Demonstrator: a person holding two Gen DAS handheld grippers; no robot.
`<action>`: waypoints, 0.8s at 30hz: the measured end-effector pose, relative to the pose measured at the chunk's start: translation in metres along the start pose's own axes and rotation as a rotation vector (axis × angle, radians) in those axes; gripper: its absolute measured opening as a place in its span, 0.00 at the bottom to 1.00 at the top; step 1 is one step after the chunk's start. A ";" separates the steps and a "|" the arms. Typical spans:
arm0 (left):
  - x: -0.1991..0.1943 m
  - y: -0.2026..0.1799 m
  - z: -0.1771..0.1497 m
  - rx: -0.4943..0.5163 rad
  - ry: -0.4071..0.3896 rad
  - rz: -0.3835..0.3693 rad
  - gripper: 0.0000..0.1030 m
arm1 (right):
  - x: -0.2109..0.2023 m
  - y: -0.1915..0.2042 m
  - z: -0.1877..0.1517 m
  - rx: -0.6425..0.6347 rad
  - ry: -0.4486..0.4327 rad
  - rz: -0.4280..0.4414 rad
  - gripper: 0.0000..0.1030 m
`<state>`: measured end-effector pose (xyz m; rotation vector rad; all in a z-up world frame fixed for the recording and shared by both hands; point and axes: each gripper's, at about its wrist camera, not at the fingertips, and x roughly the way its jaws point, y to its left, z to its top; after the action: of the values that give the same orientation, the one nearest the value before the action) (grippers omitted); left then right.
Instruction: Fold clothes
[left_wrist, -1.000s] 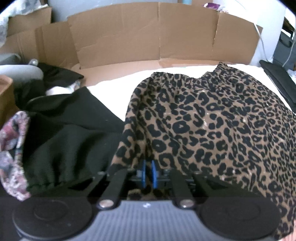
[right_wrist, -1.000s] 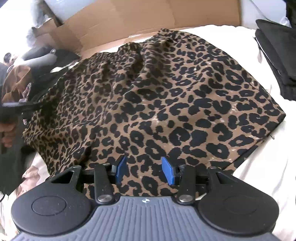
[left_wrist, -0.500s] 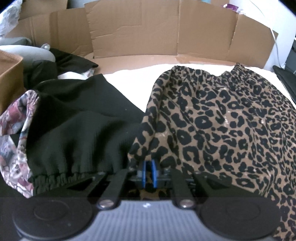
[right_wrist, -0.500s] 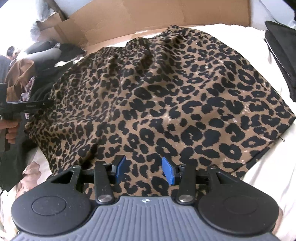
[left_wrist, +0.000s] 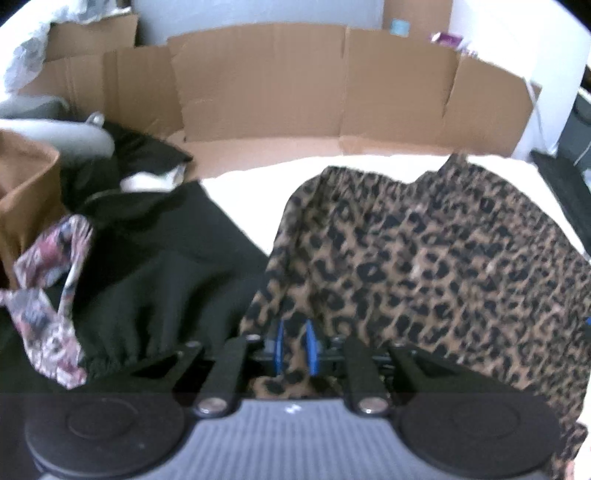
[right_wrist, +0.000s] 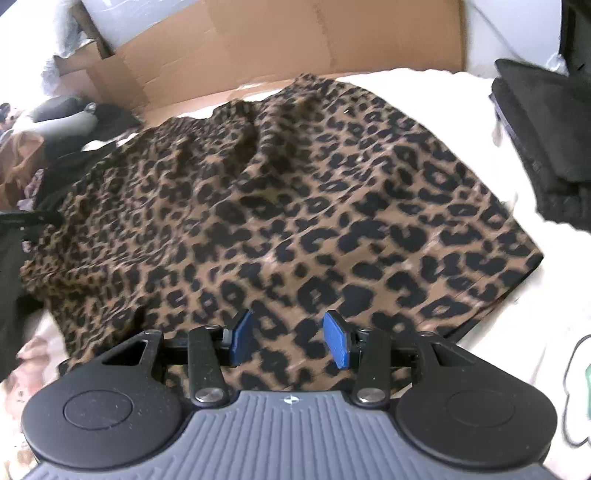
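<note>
Leopard-print garment (right_wrist: 295, 206) spread on the white bed (right_wrist: 517, 332) ahead of both hand-held grippers. Left hand-held gripper (left_wrist: 294, 347) pinches its near edge; right hand-held gripper (right_wrist: 290, 341) gapes above it. Likely light, limp, slippery; grab hems or corners.

Left view is motion-blurred. We lose the skirt (left_wrist: 424, 266) past its right edge, and the near hem hides under both gripper bodies. Black stack (right_wrist: 546, 147) is cropped right.

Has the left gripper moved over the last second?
Yes. The left gripper, pinching the leopard skirt, swung left: the cardboard wall slid rightward in its view.
</note>
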<state>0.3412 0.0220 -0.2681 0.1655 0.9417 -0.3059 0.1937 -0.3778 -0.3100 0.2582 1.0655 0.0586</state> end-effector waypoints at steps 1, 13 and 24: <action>-0.001 -0.002 0.004 0.003 -0.009 -0.007 0.18 | 0.001 -0.004 0.003 0.005 -0.006 -0.011 0.49; 0.040 -0.035 0.047 0.065 -0.003 -0.057 0.29 | 0.012 -0.022 0.029 0.016 -0.069 -0.046 0.49; 0.047 -0.071 0.090 0.168 -0.005 -0.074 0.44 | 0.027 -0.014 0.038 -0.026 -0.118 -0.008 0.53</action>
<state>0.4130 -0.0780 -0.2544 0.2843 0.9179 -0.4537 0.2385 -0.3932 -0.3188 0.2312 0.9480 0.0489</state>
